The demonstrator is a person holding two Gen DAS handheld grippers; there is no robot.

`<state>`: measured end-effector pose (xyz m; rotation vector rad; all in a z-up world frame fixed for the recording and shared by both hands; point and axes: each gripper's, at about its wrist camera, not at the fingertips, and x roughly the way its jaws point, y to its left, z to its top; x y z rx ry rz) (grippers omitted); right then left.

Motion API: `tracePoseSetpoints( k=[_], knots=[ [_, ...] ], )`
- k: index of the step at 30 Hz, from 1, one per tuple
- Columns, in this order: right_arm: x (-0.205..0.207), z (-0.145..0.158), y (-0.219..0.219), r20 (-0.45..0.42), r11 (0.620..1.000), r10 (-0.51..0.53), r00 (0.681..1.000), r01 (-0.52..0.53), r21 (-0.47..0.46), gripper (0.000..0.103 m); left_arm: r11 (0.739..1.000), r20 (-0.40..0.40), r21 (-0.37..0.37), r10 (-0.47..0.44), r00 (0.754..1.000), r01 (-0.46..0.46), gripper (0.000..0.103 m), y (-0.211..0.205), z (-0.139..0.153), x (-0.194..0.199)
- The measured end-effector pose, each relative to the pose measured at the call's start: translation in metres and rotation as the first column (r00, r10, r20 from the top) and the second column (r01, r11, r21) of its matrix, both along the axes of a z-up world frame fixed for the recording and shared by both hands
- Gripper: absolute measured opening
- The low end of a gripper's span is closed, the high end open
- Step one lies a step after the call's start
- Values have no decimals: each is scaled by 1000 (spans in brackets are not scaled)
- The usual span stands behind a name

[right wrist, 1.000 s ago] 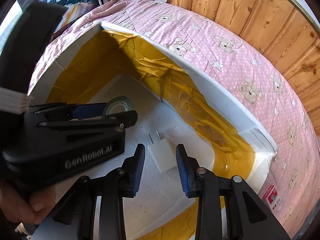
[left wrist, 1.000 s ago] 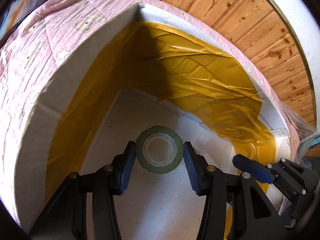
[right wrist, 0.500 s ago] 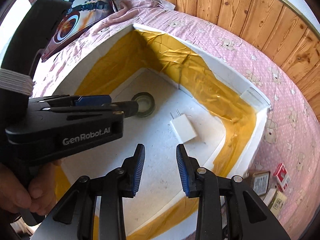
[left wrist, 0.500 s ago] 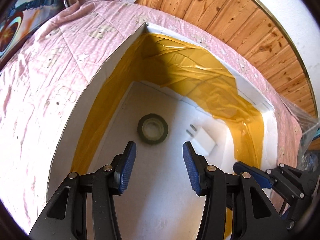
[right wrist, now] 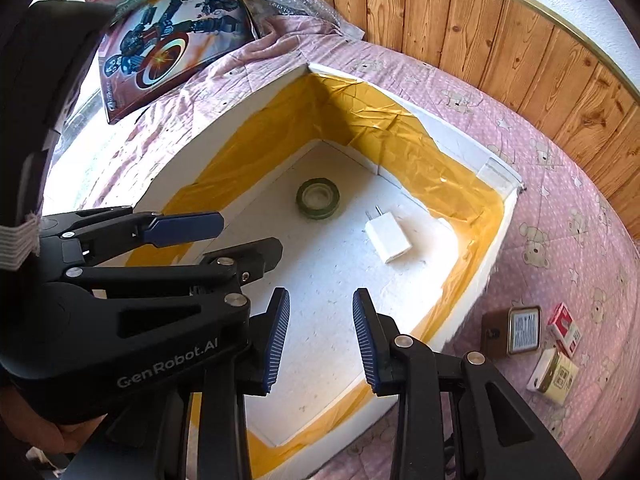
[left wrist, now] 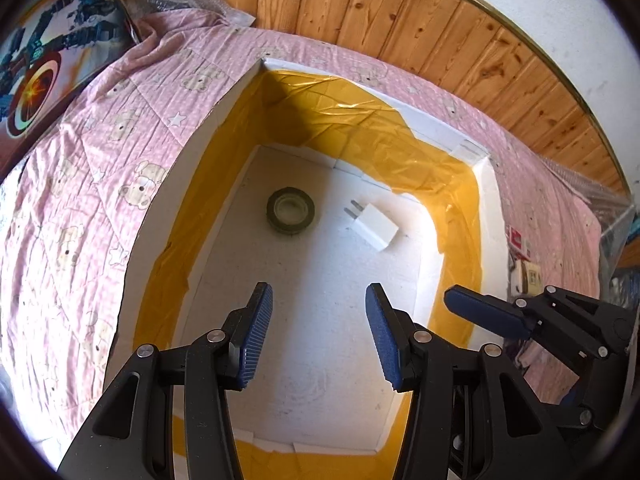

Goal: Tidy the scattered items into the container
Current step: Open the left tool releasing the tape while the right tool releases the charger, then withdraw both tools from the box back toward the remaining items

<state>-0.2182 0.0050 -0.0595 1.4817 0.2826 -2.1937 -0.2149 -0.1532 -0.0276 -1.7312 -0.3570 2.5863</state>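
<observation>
Container: white foam box with yellow tape lining its walls, set on the pink bedspread; its open top makes it easy to drop things in from above.
Tape roll: green roll lying flat on the box floor, near the far wall; already tidied.
Charger: white plug adapter just beside the roll, apart from it, prongs toward the far wall; also inside.
Left gripper: above the box, jaws wide, nothing between them.
Right gripper: also over the box, jaws narrower but parted, empty.
Remaining items: small cartons and a framed card on the bedspread outside the near right corner; likely the next pick, and the right gripper is closer.
Bystanders: comic-art box by the wooden wall; probably not part of the job.
</observation>
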Motion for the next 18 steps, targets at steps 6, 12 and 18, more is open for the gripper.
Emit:
tracePoseSetpoints(
  k=[6,12,18],
  knots=[
    [19,5,5,-12,1000,1,1000,-2,-17,35,1000,-18,-16,-15,1000,15,51,8,13,17],
    [39,12,6,-31,999,13,999,-14,-38,36,999,-35,-23,-24,999,24,51,14,22,33],
    [63,18,6,-81,997,15,997,-20,-71,36,1000,-46,-7,-21,999,21,51,17,26,51]
  ],
)
